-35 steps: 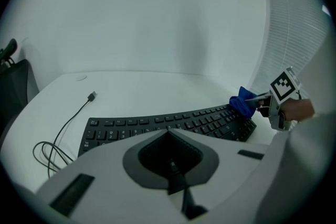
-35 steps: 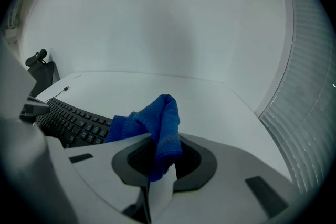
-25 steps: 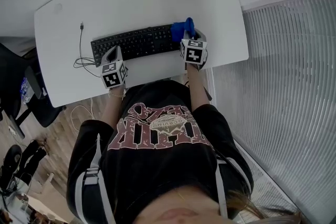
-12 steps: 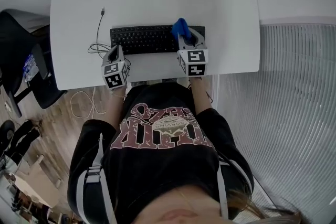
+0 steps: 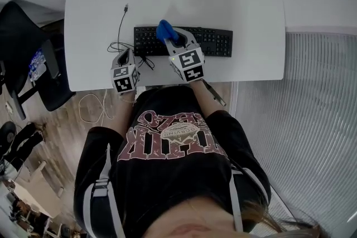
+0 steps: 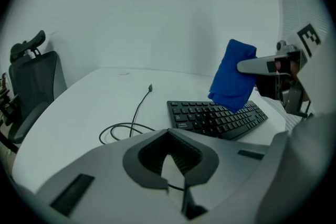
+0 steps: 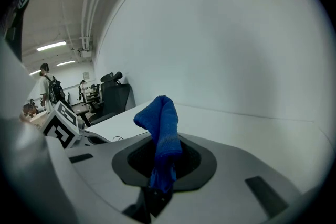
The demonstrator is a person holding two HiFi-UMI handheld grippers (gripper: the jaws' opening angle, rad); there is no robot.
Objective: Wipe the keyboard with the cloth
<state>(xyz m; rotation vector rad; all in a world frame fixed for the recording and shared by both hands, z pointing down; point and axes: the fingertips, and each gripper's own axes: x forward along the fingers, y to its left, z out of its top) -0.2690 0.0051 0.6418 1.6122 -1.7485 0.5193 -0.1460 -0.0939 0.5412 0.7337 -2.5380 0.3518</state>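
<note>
Leftward along the keys is where the right hand-held gripper has gone: a second ago it stood at the right end of the black rectangular computer keyboard, and it is now over the left half. Its jaws are pressed onto a folded blue terry cloth, which sticks out past the tips and hangs over the key rows; whether the cloth touches the keys cannot be told. The keyboard lies flat on the white desk with rounded corners. Its thin black cable runs from the left end in loose loops and ends in a plug lying towards the desk's back edge. The left hand-held gripper sits low at the desk's front edge, just beside those loops. Its jaws show only a narrow gap, with nothing in it. A black office chair stands off the desk's left side, and a white ribbed panel lies to the right.
</note>
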